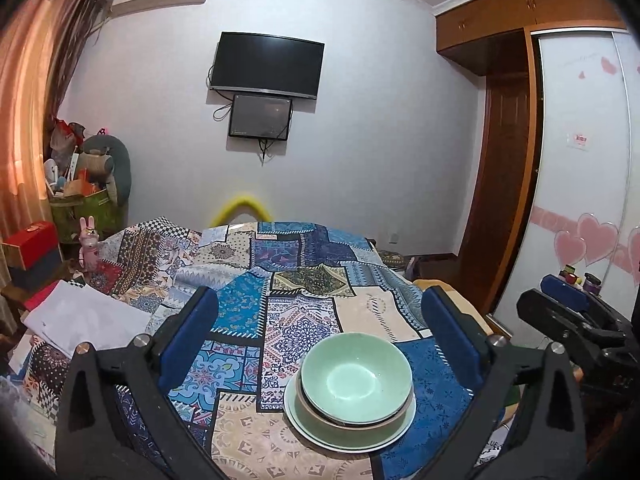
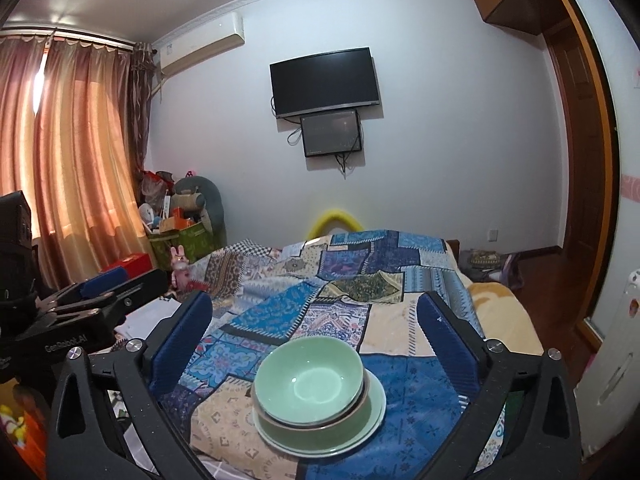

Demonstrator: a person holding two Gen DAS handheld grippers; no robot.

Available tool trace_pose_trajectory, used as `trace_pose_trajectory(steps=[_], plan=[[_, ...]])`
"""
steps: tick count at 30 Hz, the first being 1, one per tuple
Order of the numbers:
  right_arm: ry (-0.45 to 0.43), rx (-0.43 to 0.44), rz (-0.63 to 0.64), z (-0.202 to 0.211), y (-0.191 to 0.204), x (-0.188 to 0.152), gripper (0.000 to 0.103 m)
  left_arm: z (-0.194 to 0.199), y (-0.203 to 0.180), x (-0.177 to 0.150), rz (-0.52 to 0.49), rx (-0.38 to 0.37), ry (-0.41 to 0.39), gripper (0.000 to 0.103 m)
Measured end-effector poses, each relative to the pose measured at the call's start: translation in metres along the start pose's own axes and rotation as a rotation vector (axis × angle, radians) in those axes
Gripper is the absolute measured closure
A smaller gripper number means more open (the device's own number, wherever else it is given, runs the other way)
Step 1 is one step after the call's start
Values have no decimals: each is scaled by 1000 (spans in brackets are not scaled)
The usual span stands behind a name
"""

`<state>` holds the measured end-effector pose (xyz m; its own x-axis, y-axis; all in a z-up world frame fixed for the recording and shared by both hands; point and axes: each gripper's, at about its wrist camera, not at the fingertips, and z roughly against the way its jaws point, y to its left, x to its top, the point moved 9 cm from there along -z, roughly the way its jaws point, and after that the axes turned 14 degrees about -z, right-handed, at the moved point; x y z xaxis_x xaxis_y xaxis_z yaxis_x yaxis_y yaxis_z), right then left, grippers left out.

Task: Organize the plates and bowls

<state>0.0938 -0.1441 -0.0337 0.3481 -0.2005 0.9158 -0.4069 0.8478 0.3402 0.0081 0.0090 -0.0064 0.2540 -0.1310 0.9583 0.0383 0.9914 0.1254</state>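
While both grippers hang spread and empty, the green bowl [image 1: 356, 380] tops a stack on a plate [image 1: 312, 428] ahead of them. Only the left gripper [image 1: 320, 336] view shows heart-decorated wardrobe doors [image 1: 580, 200]; only the right gripper [image 2: 316, 336] view shows curtains [image 2: 80, 152].

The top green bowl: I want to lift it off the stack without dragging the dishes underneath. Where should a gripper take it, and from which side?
Grip the top green bowl by its rim, one finger inside and one outside, coming down from above. It sits upright and nested in a brown-rimmed bowl on a plate, so its lower wall is hidden. The right gripper probably suits the exposed right rim.
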Motion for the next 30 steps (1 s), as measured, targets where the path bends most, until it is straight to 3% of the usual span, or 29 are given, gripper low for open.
trace_pose_trajectory(steps=[30], plan=[[7, -9, 3, 4, 1, -7, 0, 1, -6, -3, -15, -14, -1, 0]])
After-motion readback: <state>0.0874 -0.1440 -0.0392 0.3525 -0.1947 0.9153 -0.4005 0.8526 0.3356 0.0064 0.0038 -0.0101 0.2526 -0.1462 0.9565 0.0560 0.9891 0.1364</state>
